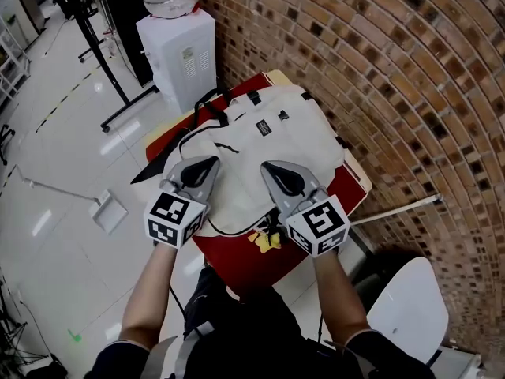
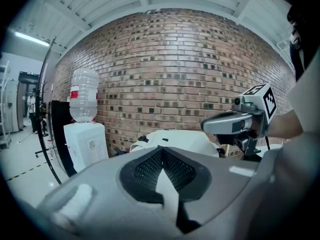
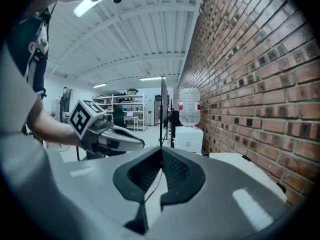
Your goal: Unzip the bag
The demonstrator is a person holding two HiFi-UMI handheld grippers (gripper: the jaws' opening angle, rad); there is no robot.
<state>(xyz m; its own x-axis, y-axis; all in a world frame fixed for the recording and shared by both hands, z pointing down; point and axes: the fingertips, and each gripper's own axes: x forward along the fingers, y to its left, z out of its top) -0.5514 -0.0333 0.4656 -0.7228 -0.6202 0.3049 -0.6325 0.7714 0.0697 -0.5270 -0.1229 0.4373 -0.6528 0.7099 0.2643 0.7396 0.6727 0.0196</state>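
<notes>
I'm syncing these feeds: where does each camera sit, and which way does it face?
Head view: on the person's head, facing steeply down at the cream backpack on a red tabletop; both forearms, left gripper and right gripper show.
Left gripper view: on the left gripper, facing along its shut jaws toward the brick wall; the right gripper and forearm show at right.
Right gripper view: on the right gripper, facing along the wall; shut jaws below, left gripper at left.
Shared: both gripper views show the water dispenser.

Cream bag (image 1: pixel 268 144), black straps and trim. Red surface (image 1: pixel 341 192). Grey left gripper (image 1: pixel 210 164) and right gripper (image 1: pixel 270 168), black-and-white square markers on both. Red-brown brick wall (image 1: pixel 394 69). White dispenser (image 1: pixel 177 50).
</notes>
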